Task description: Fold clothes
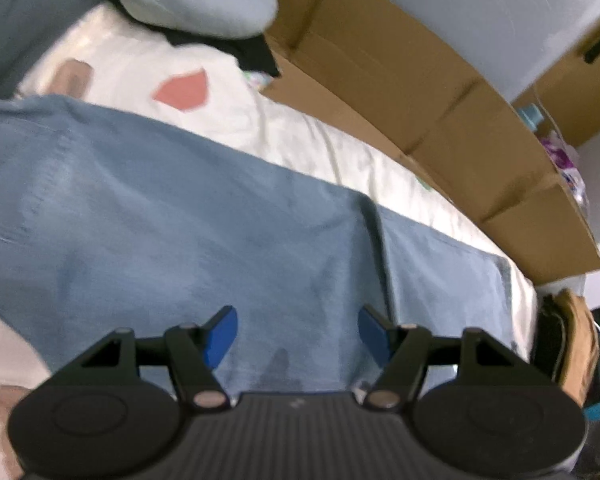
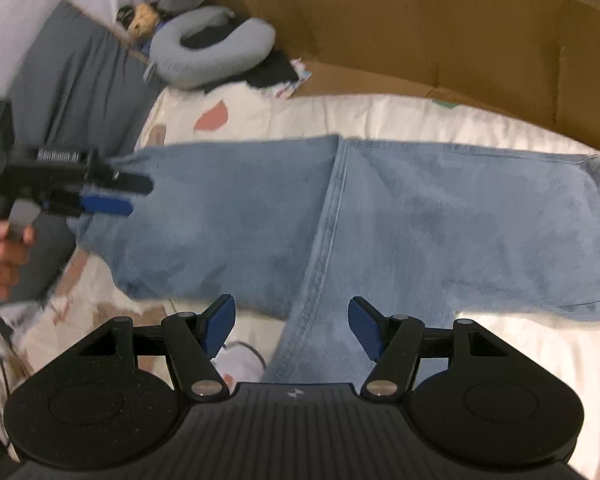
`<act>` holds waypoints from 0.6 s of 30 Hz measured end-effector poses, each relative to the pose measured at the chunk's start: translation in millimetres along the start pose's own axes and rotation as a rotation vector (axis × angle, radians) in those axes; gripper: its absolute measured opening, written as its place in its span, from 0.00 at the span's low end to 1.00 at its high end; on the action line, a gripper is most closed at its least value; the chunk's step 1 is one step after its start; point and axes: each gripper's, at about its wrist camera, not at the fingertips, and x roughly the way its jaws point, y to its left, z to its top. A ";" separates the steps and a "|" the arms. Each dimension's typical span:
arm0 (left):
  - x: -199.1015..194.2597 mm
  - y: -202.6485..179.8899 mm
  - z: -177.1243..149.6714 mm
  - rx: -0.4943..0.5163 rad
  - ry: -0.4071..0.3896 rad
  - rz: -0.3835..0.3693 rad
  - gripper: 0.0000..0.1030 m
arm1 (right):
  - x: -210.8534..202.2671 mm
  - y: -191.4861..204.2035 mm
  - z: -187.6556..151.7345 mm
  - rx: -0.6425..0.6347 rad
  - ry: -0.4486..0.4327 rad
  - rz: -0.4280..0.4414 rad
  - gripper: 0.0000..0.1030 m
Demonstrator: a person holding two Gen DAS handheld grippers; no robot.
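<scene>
A pair of light blue jeans [image 2: 460,220] lies flat across a white bedspread [image 2: 380,116], with a stitched side seam [image 2: 324,240] running down its middle. My right gripper [image 2: 291,304] hovers open just above the near edge of the jeans, straddling that seam, with nothing between its fingers. My left gripper [image 2: 134,196], held by a hand [image 2: 4,256], reaches over the left end of the jeans. In the left wrist view it [image 1: 297,316] stands open above the blue denim [image 1: 180,220], holding nothing.
A large cardboard box [image 2: 420,32] borders the far side of the bed; it also fills the upper right of the left wrist view [image 1: 420,80]. A grey neck pillow [image 2: 220,48] and dark cloth lie at the back left. Grey bedding [image 2: 80,92] is on the left.
</scene>
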 end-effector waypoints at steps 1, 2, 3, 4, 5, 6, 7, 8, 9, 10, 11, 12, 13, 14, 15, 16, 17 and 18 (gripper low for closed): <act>5.4 -3.2 -5.4 0.023 0.005 -0.014 0.67 | 3.9 -2.5 -6.0 -0.002 -0.004 0.002 0.67; 10.2 -7.0 -11.4 0.049 0.010 -0.025 0.67 | 7.8 -5.0 -12.0 -0.004 -0.008 0.003 0.67; 14.4 -11.1 -18.2 0.075 0.014 -0.036 0.67 | 11.7 -7.6 -18.0 -0.005 -0.011 0.005 0.67; 17.4 -14.3 -24.6 0.095 0.014 -0.043 0.67 | 15.6 -10.1 -24.1 -0.007 -0.015 0.007 0.66; 19.9 -17.0 -31.8 0.106 0.014 -0.048 0.67 | 18.2 -12.2 -29.3 0.000 -0.014 0.001 0.66; 22.8 -19.5 -39.2 0.109 0.027 -0.060 0.67 | 19.8 -12.0 -35.1 -0.002 -0.008 -0.006 0.65; 26.0 -22.0 -46.2 0.108 0.047 -0.076 0.67 | 21.2 -11.0 -41.2 -0.010 -0.001 -0.012 0.65; 29.6 -24.8 -52.4 0.114 0.064 -0.097 0.67 | 21.5 -9.5 -45.8 -0.019 0.002 -0.016 0.65; 33.0 -27.6 -57.9 0.125 0.074 -0.113 0.67 | 21.9 -8.1 -50.0 -0.024 0.003 -0.018 0.65; 36.7 -30.4 -62.8 0.134 0.083 -0.114 0.67 | 22.4 -6.8 -54.2 -0.028 0.004 -0.020 0.65; 41.8 -33.1 -66.4 0.139 0.099 -0.116 0.65 | 23.8 -5.7 -57.1 -0.028 0.006 -0.021 0.65; 46.2 -35.2 -69.9 0.142 0.117 -0.130 0.64 | 25.5 -4.6 -59.7 -0.031 0.012 -0.023 0.65; 50.0 -37.1 -73.5 0.145 0.133 -0.148 0.63 | 27.3 -3.6 -62.4 -0.036 0.019 -0.024 0.65; 53.2 -38.0 -77.3 0.145 0.146 -0.159 0.63 | 28.9 -1.8 -64.2 -0.041 0.024 -0.026 0.65; 56.0 -38.3 -81.2 0.144 0.157 -0.166 0.63 | 30.5 0.3 -65.1 -0.045 0.028 -0.025 0.65; 58.8 -38.6 -85.1 0.142 0.168 -0.172 0.62 | 31.7 2.2 -66.7 -0.049 0.031 -0.022 0.65; 61.7 -38.9 -89.0 0.141 0.179 -0.179 0.62 | 32.9 3.9 -68.0 -0.054 0.035 -0.019 0.65; 65.3 -38.6 -92.2 0.137 0.194 -0.183 0.62 | 34.8 5.9 -69.6 -0.063 0.042 -0.019 0.65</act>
